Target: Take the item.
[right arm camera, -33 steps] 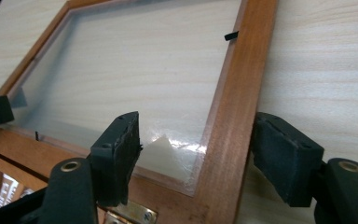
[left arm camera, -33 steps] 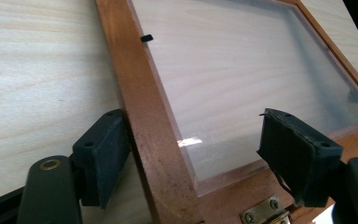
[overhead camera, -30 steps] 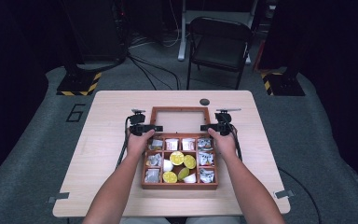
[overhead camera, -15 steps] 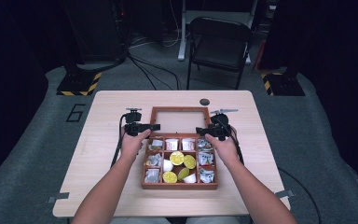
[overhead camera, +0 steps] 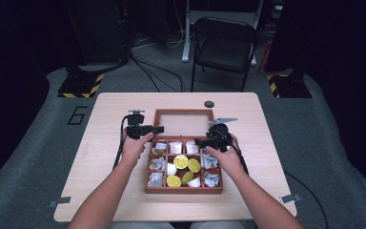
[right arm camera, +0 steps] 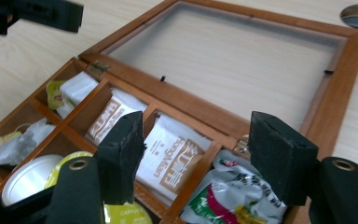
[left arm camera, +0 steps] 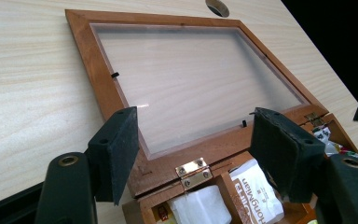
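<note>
A wooden compartment box (overhead camera: 183, 190) lies mid-table with its glass-paned lid (overhead camera: 183, 112) folded flat behind it. It holds white tea packets (overhead camera: 175, 147), foil sachets and yellow-topped cups (overhead camera: 180, 161). My left gripper (overhead camera: 159, 129) hovers open at the lid's near left corner; in the left gripper view its open jaws (left arm camera: 193, 140) straddle a brass hinge (left arm camera: 193, 169) and the pane (left arm camera: 191, 79). My right gripper (overhead camera: 198, 141) is open over the back row of compartments; in the right gripper view (right arm camera: 196, 140) it frames a tea packet (right arm camera: 172, 158).
A round grommet (overhead camera: 209, 104) sits in the tabletop behind the lid. Bare table (overhead camera: 109, 181) lies left and right of the box. A folding chair (overhead camera: 224, 47) stands beyond the far edge. The left gripper's jaw (right arm camera: 51, 14) shows at the top left of the right gripper view.
My right gripper has come nearer and leftward, from beside the lid to over the box's back row. The left gripper has hardly shifted. Both stay open.
</note>
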